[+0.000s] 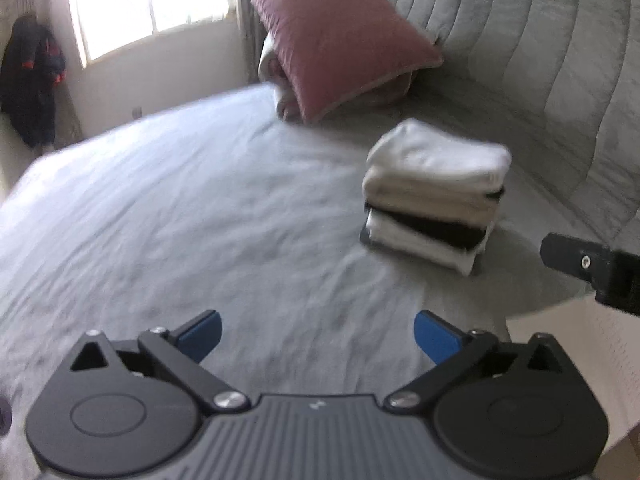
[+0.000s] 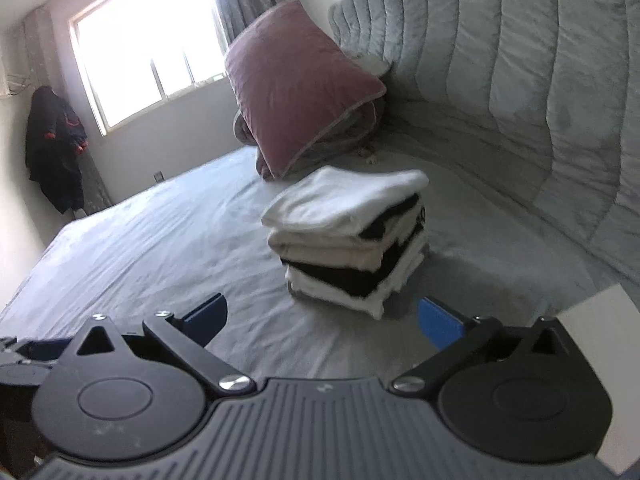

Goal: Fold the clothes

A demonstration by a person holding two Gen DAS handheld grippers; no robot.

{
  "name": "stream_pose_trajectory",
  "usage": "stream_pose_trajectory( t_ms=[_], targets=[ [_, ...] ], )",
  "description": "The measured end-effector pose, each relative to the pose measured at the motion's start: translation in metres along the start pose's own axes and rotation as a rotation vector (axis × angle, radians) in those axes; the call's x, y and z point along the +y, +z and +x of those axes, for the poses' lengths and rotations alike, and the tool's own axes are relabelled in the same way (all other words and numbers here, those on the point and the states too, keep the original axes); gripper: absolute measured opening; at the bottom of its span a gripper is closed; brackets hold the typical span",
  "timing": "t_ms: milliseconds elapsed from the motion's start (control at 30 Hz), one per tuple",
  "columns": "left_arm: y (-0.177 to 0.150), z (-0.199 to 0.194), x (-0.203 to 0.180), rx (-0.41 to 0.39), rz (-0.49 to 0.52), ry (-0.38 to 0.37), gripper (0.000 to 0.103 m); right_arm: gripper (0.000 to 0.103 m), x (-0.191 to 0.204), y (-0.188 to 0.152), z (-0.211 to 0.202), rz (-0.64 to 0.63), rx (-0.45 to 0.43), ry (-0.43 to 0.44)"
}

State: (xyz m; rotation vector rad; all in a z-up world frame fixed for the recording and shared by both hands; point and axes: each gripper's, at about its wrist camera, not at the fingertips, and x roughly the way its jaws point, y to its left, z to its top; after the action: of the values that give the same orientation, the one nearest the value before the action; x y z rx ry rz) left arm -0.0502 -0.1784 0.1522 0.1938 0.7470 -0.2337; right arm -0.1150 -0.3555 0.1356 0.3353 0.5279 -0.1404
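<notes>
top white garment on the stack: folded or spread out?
Folded. The top white garment lies as a compact rectangle on the stack of clothes on the bed, its rounded fold edge visible in both views.

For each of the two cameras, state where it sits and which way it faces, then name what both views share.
Left wrist: behind the open left gripper, looking down across the grey bed; the right gripper shows at the right edge.
Right wrist: behind the open right gripper, closer to the folded stack; part of the left gripper shows at the lower left edge.
Shared: folded stack, pink pillow, bed, window.
</notes>
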Motion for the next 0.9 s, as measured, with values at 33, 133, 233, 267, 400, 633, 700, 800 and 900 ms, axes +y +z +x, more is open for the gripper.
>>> stream_pose_trajectory(
  t_ms=[33, 133, 233, 267, 400, 633, 700, 800, 900],
  targets=[
    [-0.004, -0.004, 0.001, -0.01, -0.001, -0.002, 0.102, 0.103, 0.001, -0.002, -0.001, 0.003, 0.009, 0.001],
    [-0.013, -0.015, 0.004, -0.044, -0.01, 0.004, 0.103, 0.103, 0.005, -0.009, -0.008, 0.0, 0.004, 0.002],
    [-0.02, -0.025, 0.01, -0.057, -0.052, -0.004, 0.103, 0.103, 0.013, -0.015, -0.012, -0.025, 0.028, -0.053],
    [-0.022, -0.027, 0.011, -0.056, -0.06, -0.004, 0.103, 0.103, 0.015, -0.017, -0.014, -0.031, 0.028, -0.065],
    [-0.031, -0.032, 0.016, -0.052, -0.068, 0.023, 0.103, 0.103, 0.021, -0.026, -0.021, -0.035, 0.012, -0.051],
    [-0.047, -0.037, 0.032, -0.025, -0.086, 0.059, 0.103, 0.103, 0.041, -0.037, -0.031, -0.071, -0.007, -0.054],
    [-0.051, -0.04, 0.035, -0.022, -0.081, 0.071, 0.103, 0.103, 0.047, -0.039, -0.033, -0.075, -0.008, -0.052],
    [-0.056, -0.044, 0.04, -0.016, -0.08, 0.052, 0.103, 0.103, 0.054, -0.043, -0.04, -0.083, -0.019, -0.063],
    [-0.06, -0.049, 0.04, -0.015, -0.067, 0.045, 0.102, 0.103, 0.059, -0.047, -0.047, -0.087, -0.035, -0.087]
  ],
)
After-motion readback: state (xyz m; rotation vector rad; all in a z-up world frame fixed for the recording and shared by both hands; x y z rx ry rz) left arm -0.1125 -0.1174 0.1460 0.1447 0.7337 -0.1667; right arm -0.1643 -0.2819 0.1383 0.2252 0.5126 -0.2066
